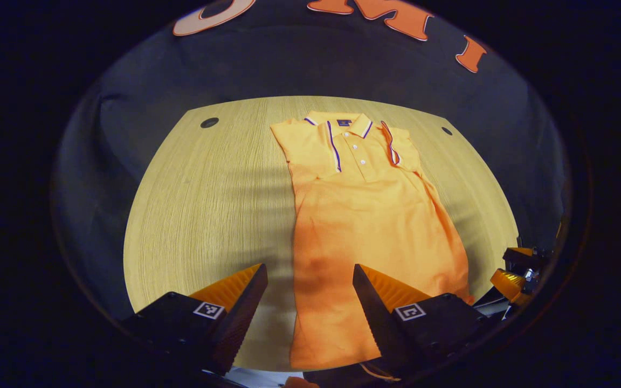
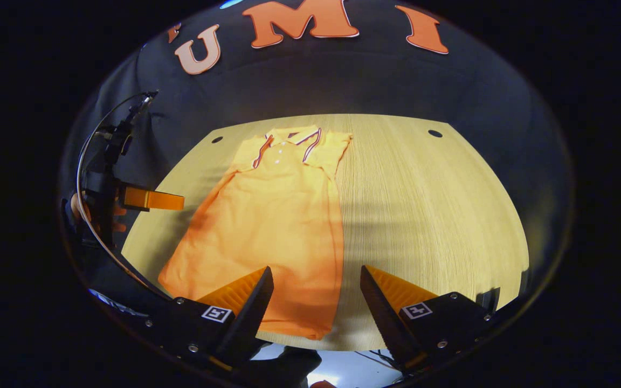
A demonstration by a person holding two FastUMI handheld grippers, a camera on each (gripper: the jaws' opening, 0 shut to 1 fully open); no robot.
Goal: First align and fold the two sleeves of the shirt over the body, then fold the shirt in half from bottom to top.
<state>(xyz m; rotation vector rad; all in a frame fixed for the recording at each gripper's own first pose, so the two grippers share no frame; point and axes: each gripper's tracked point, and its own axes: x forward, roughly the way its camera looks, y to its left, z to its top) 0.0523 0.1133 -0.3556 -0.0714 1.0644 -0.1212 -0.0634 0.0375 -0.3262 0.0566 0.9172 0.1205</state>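
Both sets of jaws stand wide open and hold nothing: the left gripper [image 1: 310, 293] hovers over the hem's left corner, the right gripper [image 2: 316, 296] over its right corner. The shirt [image 1: 370, 226] lies flat on the bench [image 1: 202, 215], collar at the far edge, sleeves apparently folded in. Pinching only the top layer, or lifting the corners unevenly, would likely skew the bottom-to-top fold or drag a sleeve [image 1: 391, 143] loose. The pale wood-grain bench ends at a dark cloth wall [image 1: 299, 70].

Both cameras look down from above the table's [image 1: 197, 205] near edge toward the far edge, sharing the shirt [image 1: 364, 226].
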